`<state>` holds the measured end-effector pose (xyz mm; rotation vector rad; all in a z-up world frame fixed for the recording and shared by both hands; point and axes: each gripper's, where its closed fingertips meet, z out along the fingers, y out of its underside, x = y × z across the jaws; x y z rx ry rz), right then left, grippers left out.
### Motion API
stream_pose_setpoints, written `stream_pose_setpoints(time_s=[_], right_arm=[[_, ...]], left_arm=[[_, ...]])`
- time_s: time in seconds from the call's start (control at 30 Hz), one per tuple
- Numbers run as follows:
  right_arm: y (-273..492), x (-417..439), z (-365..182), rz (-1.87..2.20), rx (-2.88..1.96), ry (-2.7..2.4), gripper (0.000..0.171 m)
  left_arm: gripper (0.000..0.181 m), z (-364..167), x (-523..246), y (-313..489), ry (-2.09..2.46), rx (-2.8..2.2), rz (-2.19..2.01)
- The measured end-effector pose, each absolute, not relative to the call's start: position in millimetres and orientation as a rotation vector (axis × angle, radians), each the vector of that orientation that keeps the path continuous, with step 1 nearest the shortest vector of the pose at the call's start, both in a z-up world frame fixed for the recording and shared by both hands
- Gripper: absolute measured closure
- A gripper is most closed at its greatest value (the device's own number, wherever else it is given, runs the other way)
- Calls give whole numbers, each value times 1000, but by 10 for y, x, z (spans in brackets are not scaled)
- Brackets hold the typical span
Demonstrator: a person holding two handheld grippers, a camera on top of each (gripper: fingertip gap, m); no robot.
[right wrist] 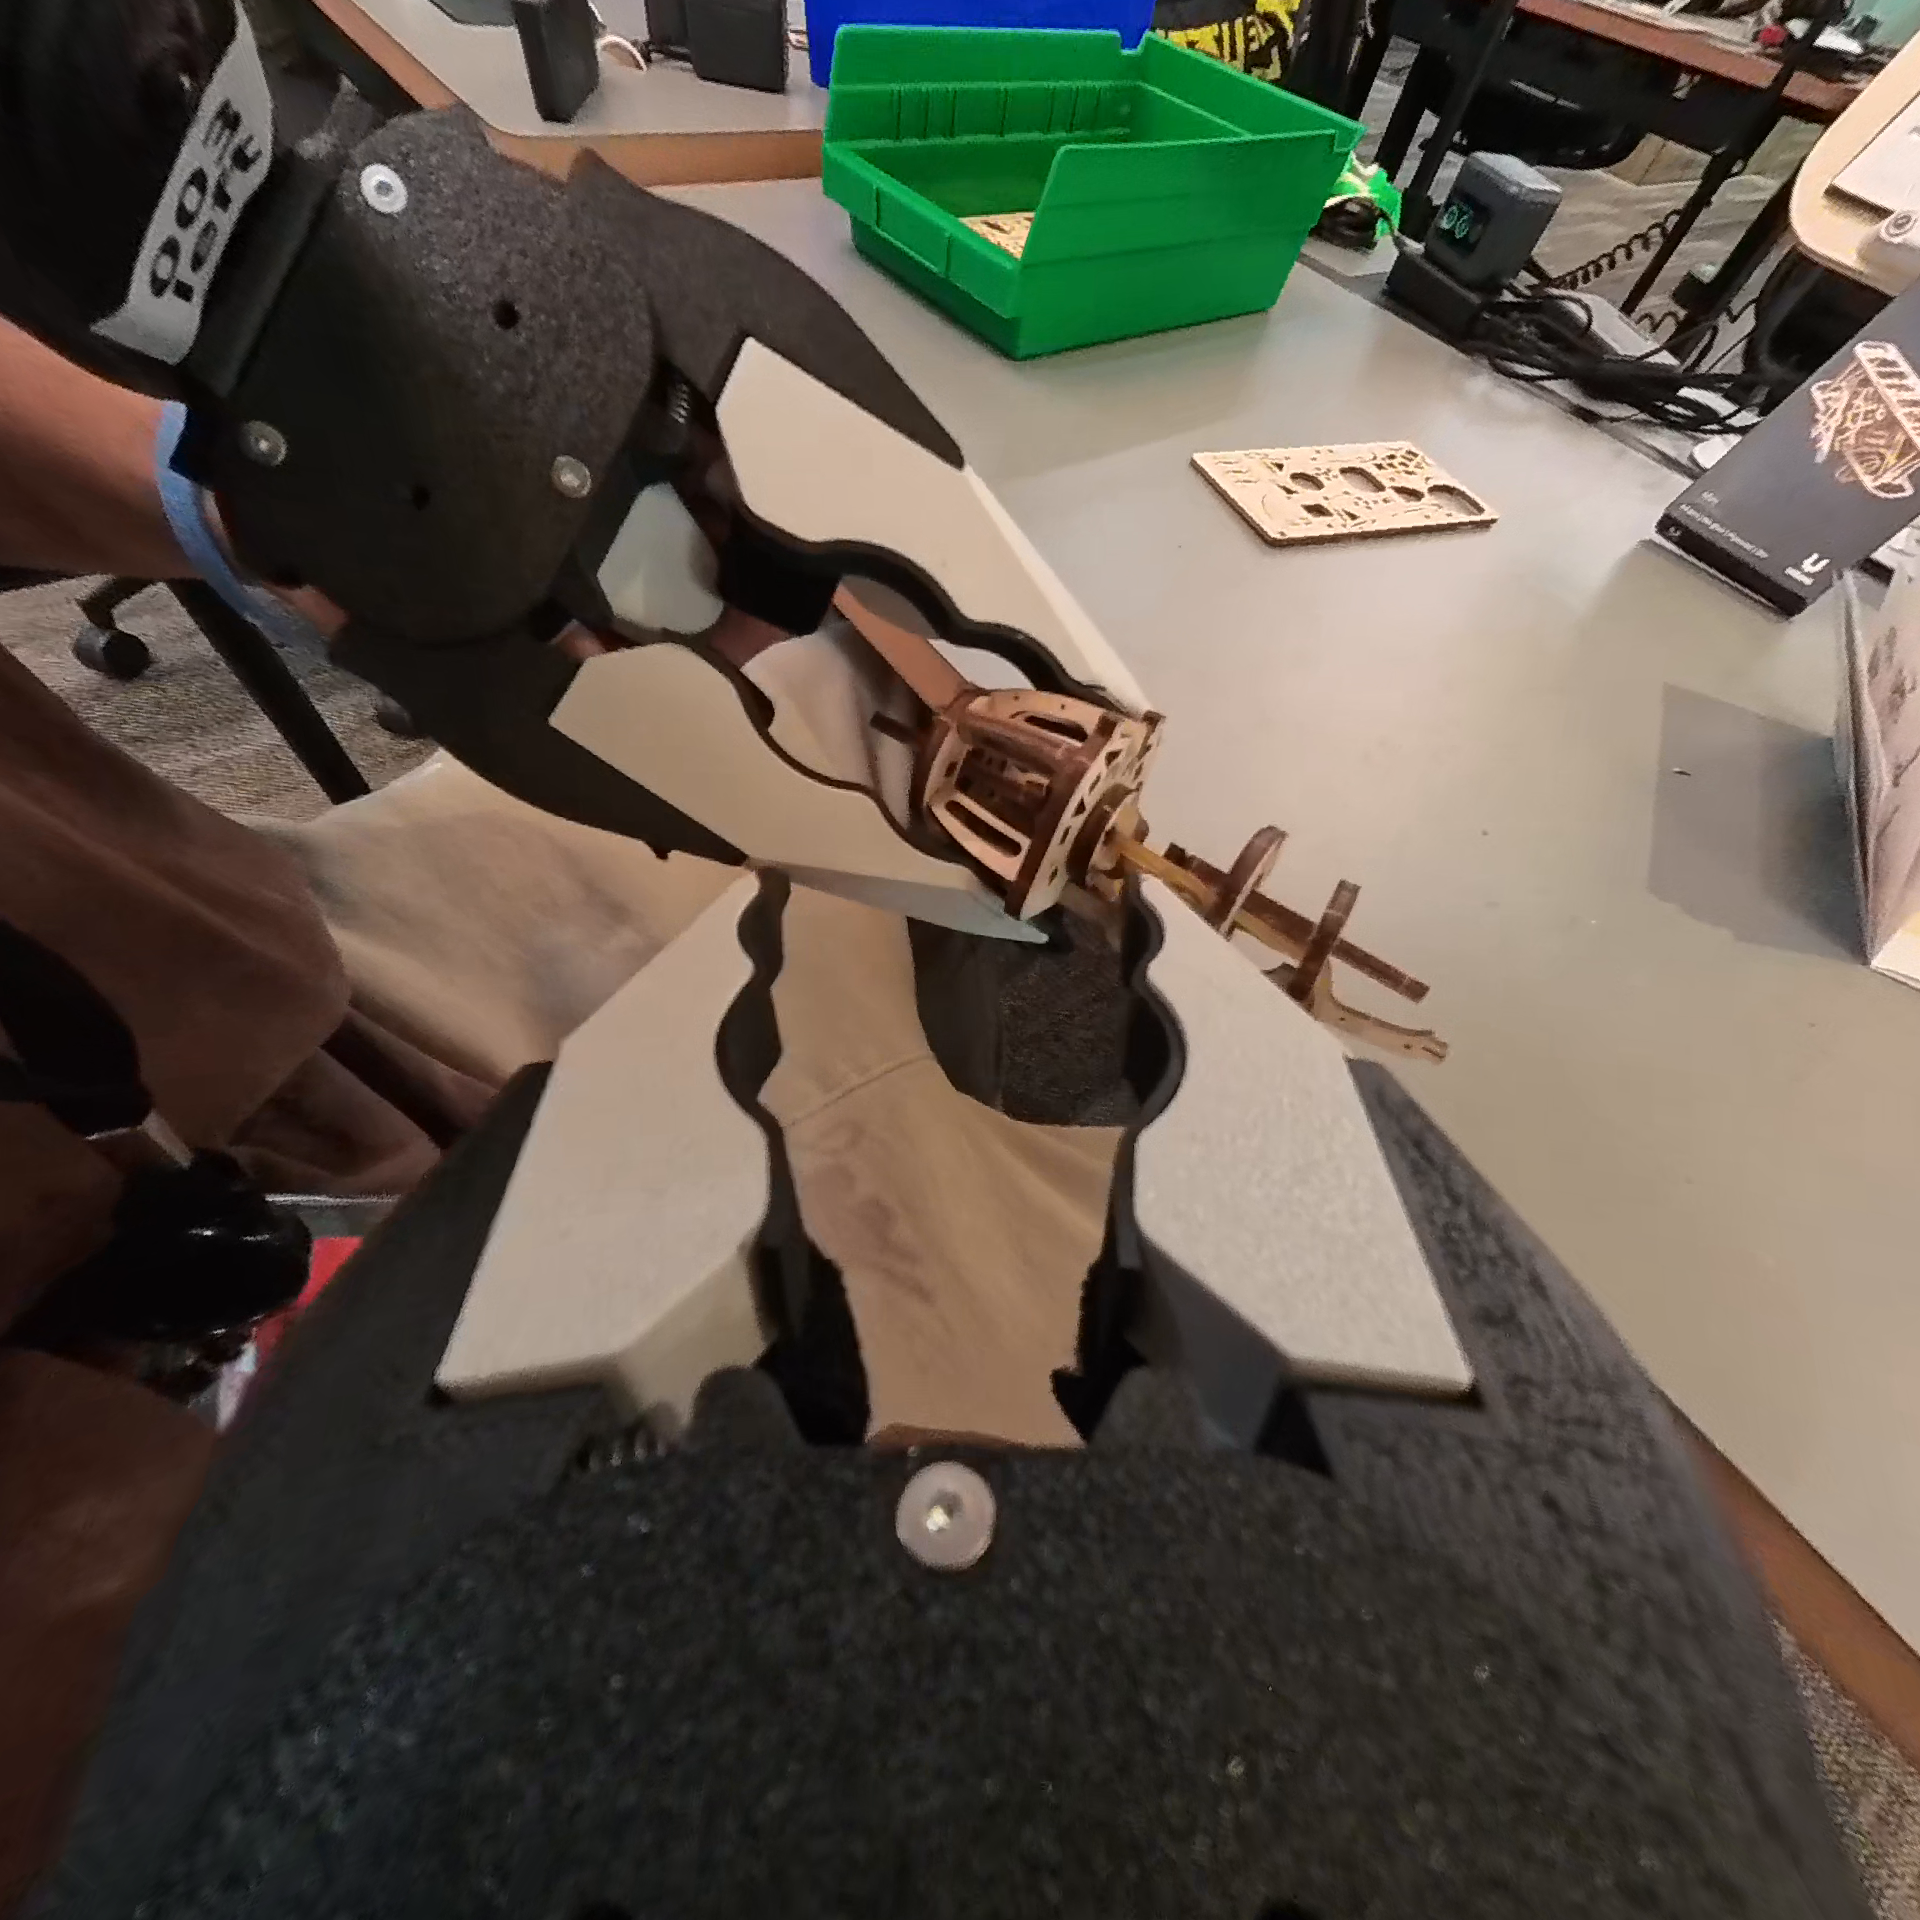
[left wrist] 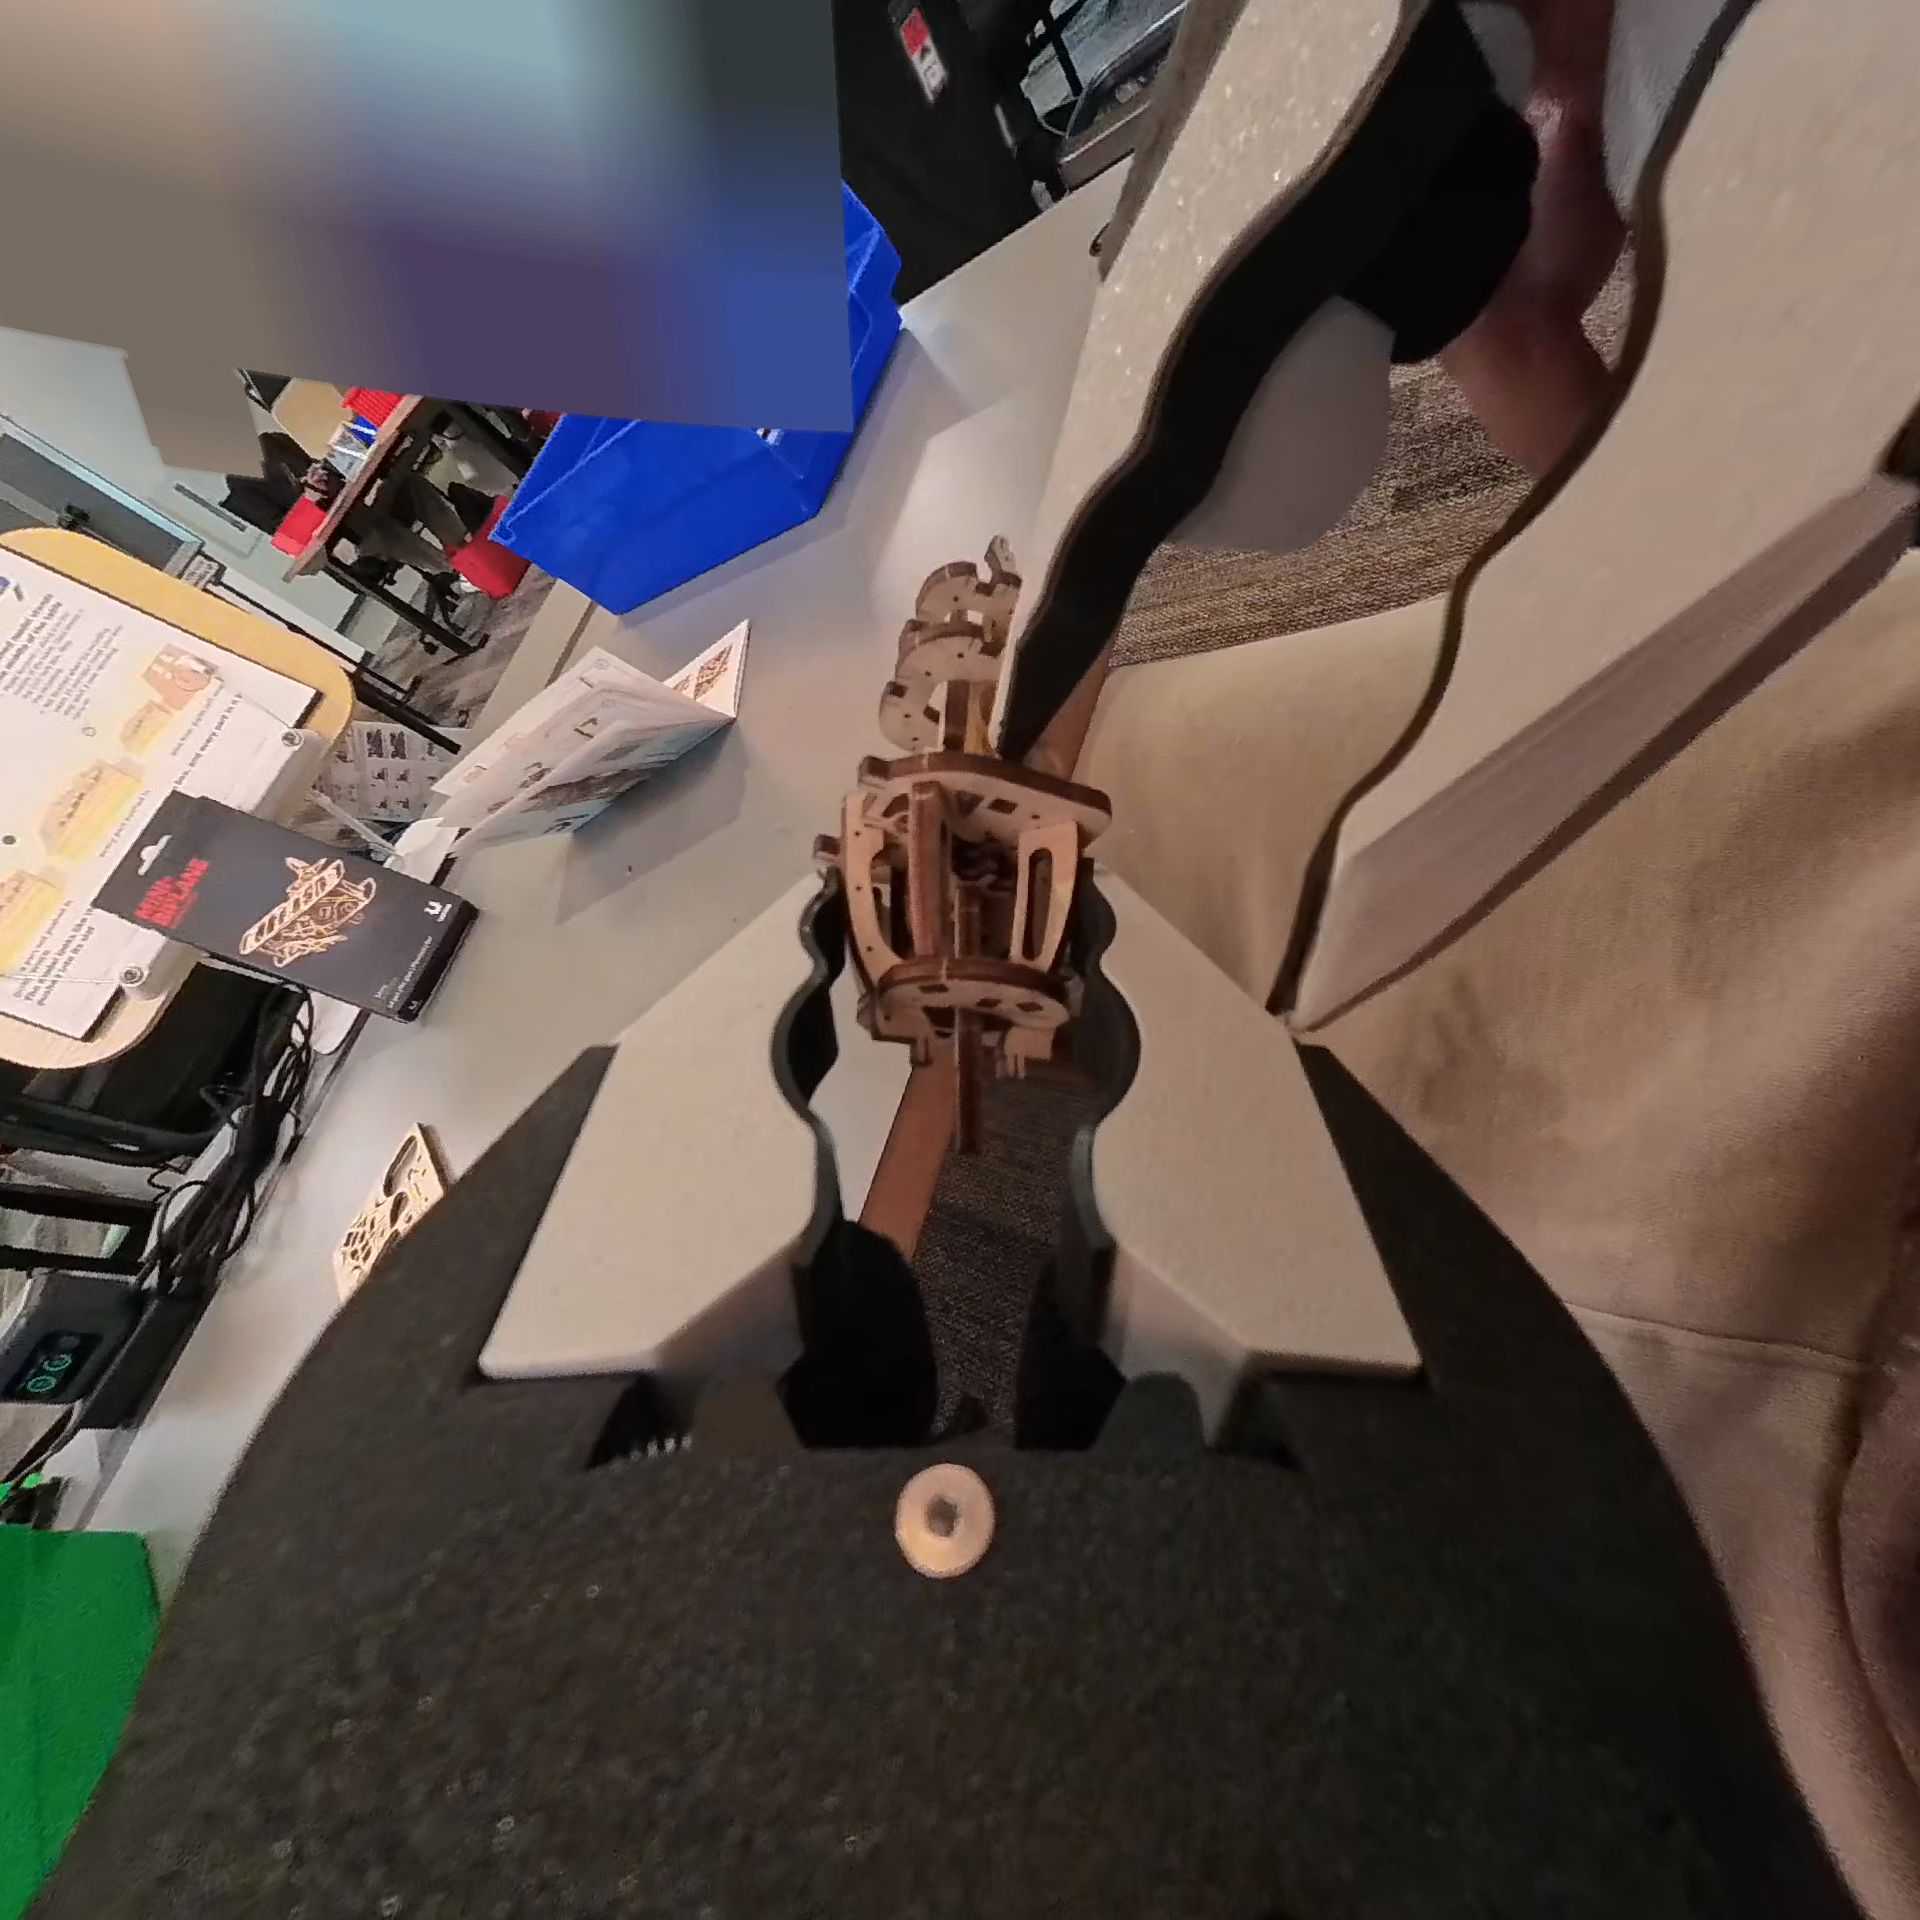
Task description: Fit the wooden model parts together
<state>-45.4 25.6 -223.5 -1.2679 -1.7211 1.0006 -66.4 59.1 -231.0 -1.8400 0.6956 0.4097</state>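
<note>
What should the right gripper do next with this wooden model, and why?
Probably close the right gripper gently on the shaft end beside the cage. The left gripper already clamps the wooden model by its cage, held in the air at the table edge. The right gripper is open, its tips just under the cage, gripping nothing.

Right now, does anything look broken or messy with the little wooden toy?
Nothing looks broken. The wooden model is held off the table in the left gripper, with its shaft and discs sticking out past the tips. The right gripper is open just beneath it. The punched-out wooden sheet lies flat on the table.
</note>
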Motion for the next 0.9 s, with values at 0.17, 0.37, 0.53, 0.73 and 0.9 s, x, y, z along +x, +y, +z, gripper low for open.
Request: stream_pose_setpoints(time_s=[0.17,0.37,0.53,0.73,0.9], right_arm=[[260,-436,-2206,1008,-1263,-1701,103],[259,-425,-2250,927,-1181,-1749,107],[278,-358,-2318,745,-1093,-1860,111],[337,-267,-2483,500,-961,-2035,117],[351,-219,-2610,385,-929,-2142,115]], left_arm=[[140,-2302,-667,591,650,-1857,337],[141,-2324,-601,576,647,-1867,243],[141,-2350,-547,549,645,-1885,130],[141,-2455,-480,509,675,-1932,40],[141,-2562,-444,489,692,-1976,13]])
